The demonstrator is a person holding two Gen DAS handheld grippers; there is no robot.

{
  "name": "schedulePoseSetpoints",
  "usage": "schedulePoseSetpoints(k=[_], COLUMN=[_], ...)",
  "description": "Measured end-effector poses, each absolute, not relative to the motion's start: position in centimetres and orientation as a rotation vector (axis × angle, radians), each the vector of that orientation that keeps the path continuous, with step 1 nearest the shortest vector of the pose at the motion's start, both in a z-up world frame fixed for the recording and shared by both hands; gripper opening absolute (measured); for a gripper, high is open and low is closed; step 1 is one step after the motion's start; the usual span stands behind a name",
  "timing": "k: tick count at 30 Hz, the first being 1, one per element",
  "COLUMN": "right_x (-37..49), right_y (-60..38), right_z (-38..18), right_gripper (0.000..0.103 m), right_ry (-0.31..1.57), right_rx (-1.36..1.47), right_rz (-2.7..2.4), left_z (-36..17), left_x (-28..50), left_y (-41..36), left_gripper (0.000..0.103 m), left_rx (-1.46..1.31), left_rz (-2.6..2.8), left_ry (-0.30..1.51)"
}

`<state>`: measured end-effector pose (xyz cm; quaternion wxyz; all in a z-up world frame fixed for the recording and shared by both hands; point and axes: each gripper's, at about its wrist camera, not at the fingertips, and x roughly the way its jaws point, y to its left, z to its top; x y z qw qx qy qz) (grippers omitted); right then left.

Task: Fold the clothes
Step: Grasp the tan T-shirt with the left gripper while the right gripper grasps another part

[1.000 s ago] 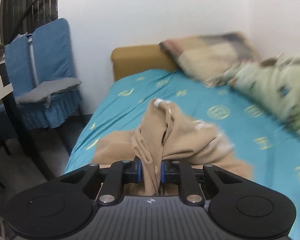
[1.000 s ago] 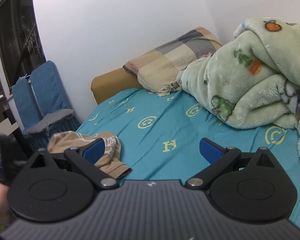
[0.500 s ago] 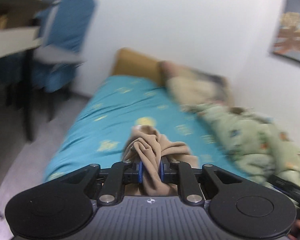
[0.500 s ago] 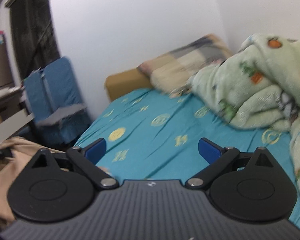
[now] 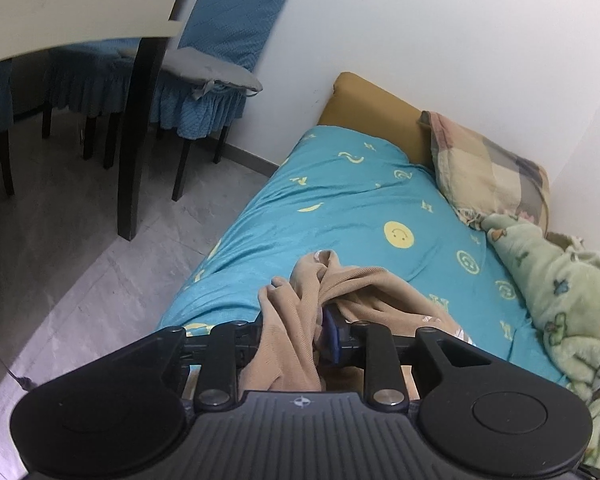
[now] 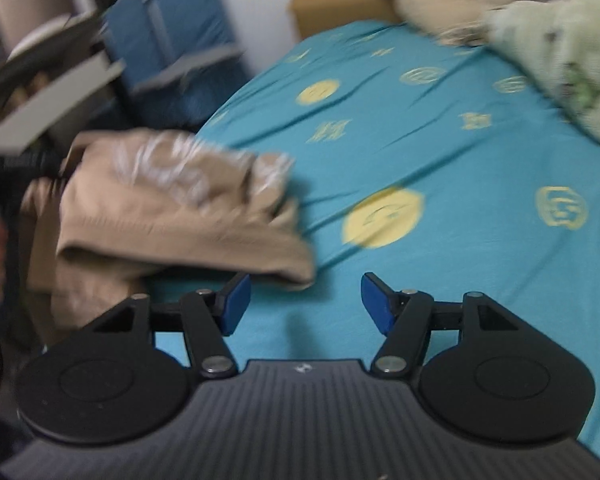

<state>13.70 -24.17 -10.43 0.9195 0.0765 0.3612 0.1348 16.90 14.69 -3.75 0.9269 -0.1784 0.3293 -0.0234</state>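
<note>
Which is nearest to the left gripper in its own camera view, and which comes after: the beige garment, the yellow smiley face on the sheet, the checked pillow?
1. Beige garment: bunched between the left gripper pads, whose jaws are opening.
2. Yellow smiley face: mid-sheet, ahead and slightly right.
3. Checked pillow: far right, at the bed's head.

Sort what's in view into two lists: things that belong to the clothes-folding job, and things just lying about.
Belongs to the job:
- tan garment, bunched between the left gripper fingers, which are opening
- right gripper, closing on nothing
- teal bedsheet, the work surface

Just lying about:
- green blanket
- plaid pillow
- blue-covered chair
</note>
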Motion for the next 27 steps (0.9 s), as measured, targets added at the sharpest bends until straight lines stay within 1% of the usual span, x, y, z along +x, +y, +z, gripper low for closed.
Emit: schedulePoseSetpoints(k=[2,4,5,6,7,8,9,10,11,13,14,16,17,19,24,27], right_x=[14.0,14.2,14.6,15.0,15.1,15.1,15.1,15.0,14.9,14.5,14.4,14.3,14.2,14.0,13.5,13.1], right_y=[-23.8,-23.5,-23.8,-24.2,-24.2,-24.2,-24.1,-23.9,-23.7,-23.3,-23.3,-23.6,-23.9,-24.5,-25.4,-25.9], right_z=[-10.7,-11.0,-11.0,-10.8,-10.5,-10.2,-9.8,-9.3,-8.8,-7.9,-7.5,-6.9,-6.7,-6.4,-5.6,-5.2], right_gripper=[0.063,0.064,0.058,0.029,0.016,0.010,0.009,0.008,0.008,0.008,0.008,0.008,0.008,0.008,0.008,0.008], right_ry=[0.701,0.659,0.641,0.625,0.596,0.563,0.530,0.508,0.489,0.455,0.443,0.429,0.423,0.412,0.383,0.370], right_rx=[0.121,0.085,0.119,0.169,0.197,0.219,0.240,0.247,0.248,0.257,0.265,0.278,0.290,0.318,0.390,0.433], right_rz=[0.267,0.258,0.266,0.279,0.298,0.319,0.340,0.358,0.375,0.402,0.409,0.401,0.397,0.386,0.373,0.368], left_z=[-3.8,-4.0,-3.9,-3.9,-3.8,-3.7,-3.5,-3.1,-2.7,-1.8,-1.3,-0.4,0.1,0.8,0.2,-1.3], left_x=[17.3,17.4,17.3,17.3,17.3,17.1,16.6,16.0,15.0,12.9,11.9,9.8,8.6,6.5,3.9,3.9], left_y=[13.9,13.8,13.8,13.8,13.7,13.7,13.7,13.6,13.5,13.2,13.1,12.6,12.0,10.4,2.9,-1.1], left_gripper=[0.028,0.029,0.030,0.033,0.036,0.038,0.043,0.050,0.054,0.066,0.069,0.078,0.079,0.084,0.085,0.088], left_rx=[-0.352,-0.352,-0.345,-0.338,-0.331,-0.324,-0.318,-0.308,-0.288,-0.248,-0.228,-0.184,-0.151,-0.099,0.133,0.283], left_rz=[-0.038,-0.027,-0.024,-0.020,-0.016,-0.014,-0.014,-0.014,-0.008,0.002,0.007,0.013,0.005,-0.049,-0.293,-0.288], left_ry=[0.672,0.670,0.670,0.670,0.670,0.671,0.674,0.676,0.674,0.670,0.668,0.659,0.641,0.606,0.575,0.521])
